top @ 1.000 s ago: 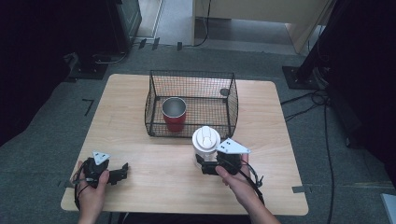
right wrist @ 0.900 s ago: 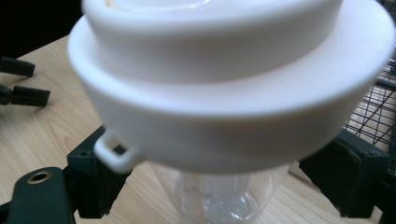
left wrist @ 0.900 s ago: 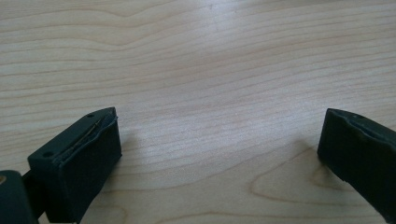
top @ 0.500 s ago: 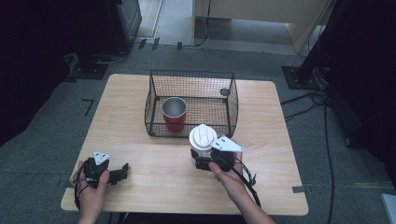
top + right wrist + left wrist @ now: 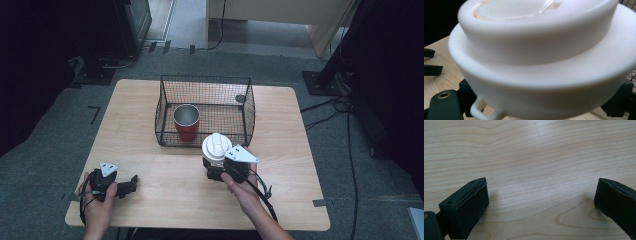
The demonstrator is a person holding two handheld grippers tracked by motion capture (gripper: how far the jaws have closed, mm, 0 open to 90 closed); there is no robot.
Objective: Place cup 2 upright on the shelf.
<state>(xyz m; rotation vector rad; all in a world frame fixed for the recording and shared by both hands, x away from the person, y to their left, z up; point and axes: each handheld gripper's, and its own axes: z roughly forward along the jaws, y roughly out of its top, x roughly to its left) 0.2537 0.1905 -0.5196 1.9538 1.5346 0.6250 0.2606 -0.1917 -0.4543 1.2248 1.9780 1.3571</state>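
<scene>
A white lidded cup (image 5: 216,146) stands upright just in front of the black wire basket (image 5: 248,107), held in my right gripper (image 5: 218,167), which is shut on its body. In the right gripper view the cup's white lid (image 5: 541,42) looms very close, with the jaws at its lower sides. A red cup with a metal inside (image 5: 186,121) stands in the basket's near left part. My left gripper (image 5: 131,182) lies low on the table (image 5: 280,200) at the front left, open, and its fingers (image 5: 466,205) have only bare wood between them.
A small dark round object (image 5: 240,98) lies in the basket's far right corner. Cables (image 5: 265,195) trail from the right gripper toward the front edge. Dark equipment and stands surround the table on the grey floor.
My right gripper has carried the white cup a little left and toward the basket's front wall. The left gripper has stayed put.
</scene>
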